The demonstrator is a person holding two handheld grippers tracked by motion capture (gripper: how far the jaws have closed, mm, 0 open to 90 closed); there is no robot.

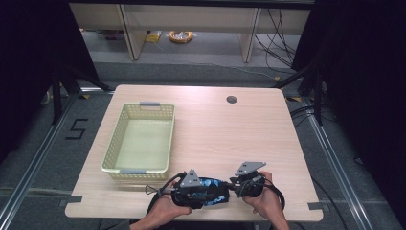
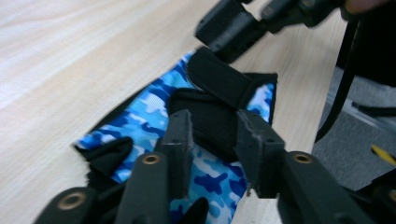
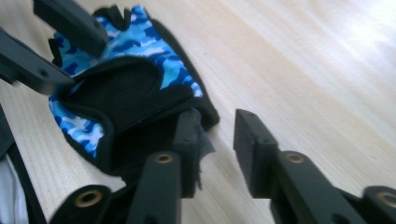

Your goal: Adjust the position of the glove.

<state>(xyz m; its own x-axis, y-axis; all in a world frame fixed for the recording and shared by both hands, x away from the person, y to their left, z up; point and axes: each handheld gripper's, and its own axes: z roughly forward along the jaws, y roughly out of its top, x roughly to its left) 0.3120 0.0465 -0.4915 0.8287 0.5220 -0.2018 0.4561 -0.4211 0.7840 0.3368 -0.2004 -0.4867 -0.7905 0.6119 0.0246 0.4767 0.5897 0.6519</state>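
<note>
A blue camouflage fingerless glove (image 1: 213,188) with black trim lies on the wooden table (image 1: 230,139) near its front edge, between my two grippers. My left gripper (image 1: 202,193) is open and hangs over the glove (image 2: 144,109), its jaws on either side of the black palm patch. The glove's black wrist strap (image 2: 224,79) sticks up beyond them. My right gripper (image 1: 233,184) is open at the glove's cuff end. In the right gripper view, one jaw of that gripper (image 3: 217,123) touches the edge of the glove (image 3: 135,46) and the other stands over bare wood.
A pale yellow-green mesh basket (image 1: 115,139) stands on the left half of the table, with nothing in it. A round cable hole (image 1: 231,99) is at the back right. The table's front edge lies just below my hands.
</note>
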